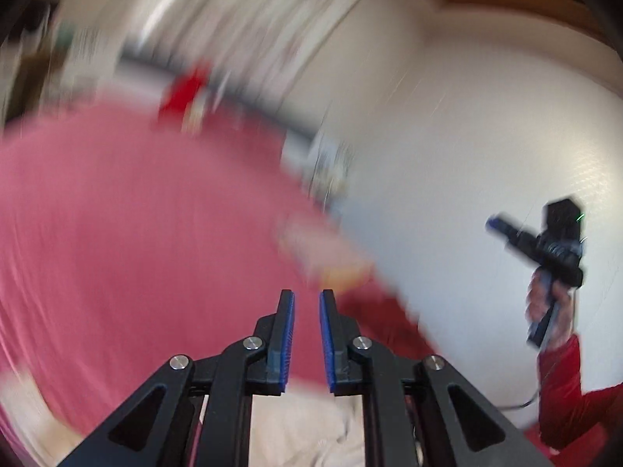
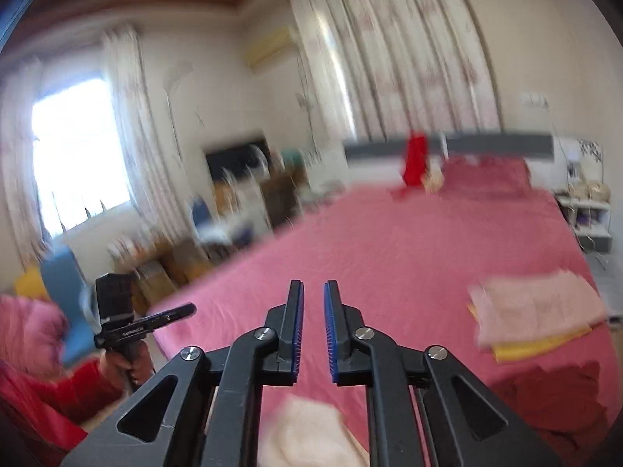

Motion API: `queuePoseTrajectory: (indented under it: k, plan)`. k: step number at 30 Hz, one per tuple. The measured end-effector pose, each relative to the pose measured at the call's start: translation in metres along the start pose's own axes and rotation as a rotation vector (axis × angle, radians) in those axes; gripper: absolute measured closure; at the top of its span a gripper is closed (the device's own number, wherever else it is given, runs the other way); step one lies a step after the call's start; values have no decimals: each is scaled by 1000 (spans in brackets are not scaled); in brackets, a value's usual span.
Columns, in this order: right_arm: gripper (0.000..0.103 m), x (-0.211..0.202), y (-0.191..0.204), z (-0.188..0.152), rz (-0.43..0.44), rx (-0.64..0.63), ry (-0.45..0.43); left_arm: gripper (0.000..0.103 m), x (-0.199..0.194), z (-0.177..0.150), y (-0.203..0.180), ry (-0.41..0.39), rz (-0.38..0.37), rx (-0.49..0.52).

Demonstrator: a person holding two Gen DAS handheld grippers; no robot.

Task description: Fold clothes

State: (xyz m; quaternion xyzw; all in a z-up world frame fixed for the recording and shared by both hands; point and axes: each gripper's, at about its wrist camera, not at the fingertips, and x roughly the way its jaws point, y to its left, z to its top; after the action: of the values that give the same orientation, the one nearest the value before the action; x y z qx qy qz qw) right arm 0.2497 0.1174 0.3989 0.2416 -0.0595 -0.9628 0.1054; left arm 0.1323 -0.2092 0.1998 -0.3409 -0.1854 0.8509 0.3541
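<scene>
Both views heavily blurred. Left gripper over the near end of a bed under a pink cover, blue-padded jaws a narrow gap apart with nothing between them. Right gripper likewise narrowly parted and empty, aimed along the pink bed toward the grey headboard. Below and just in front of each gripper, a cream garment lying crumpled on the bed's near edge, apart from both sets of pads. Further to the right on the bed, a folded stack: pale pink cloth on top of a yellow piece, and nearer, beside it, a dark red garment in a loose heap. At the far end by the headboard, something bright red, too smeared to identify. In the left wrist view, a hand in a red sleeve gripping the right gripper's handle against a white wall. Curtains and a bright window behind the bed.
</scene>
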Motion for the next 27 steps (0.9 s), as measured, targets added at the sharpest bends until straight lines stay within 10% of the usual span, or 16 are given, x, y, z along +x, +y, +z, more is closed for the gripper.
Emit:
queuePoseTrajectory:
  k: [3,14,17,20,27]
  plan:
    - [38,53,-20,-59,-11,39,221,91,51,-62,30,257,54,-8]
    - [37,243,12,-274,-45,-96,847,90,134,-141,55,488,220,57]
    - [49,272,25,-307,-66,-173,895,89,155,-150,53,503,311,144]
    - [86,272,23,-316,-29,-123,859,86,159,-156,50,478,322,155]
    - [97,217,-43,-280,63,336,643,86,127,-147,59,396,413,116]
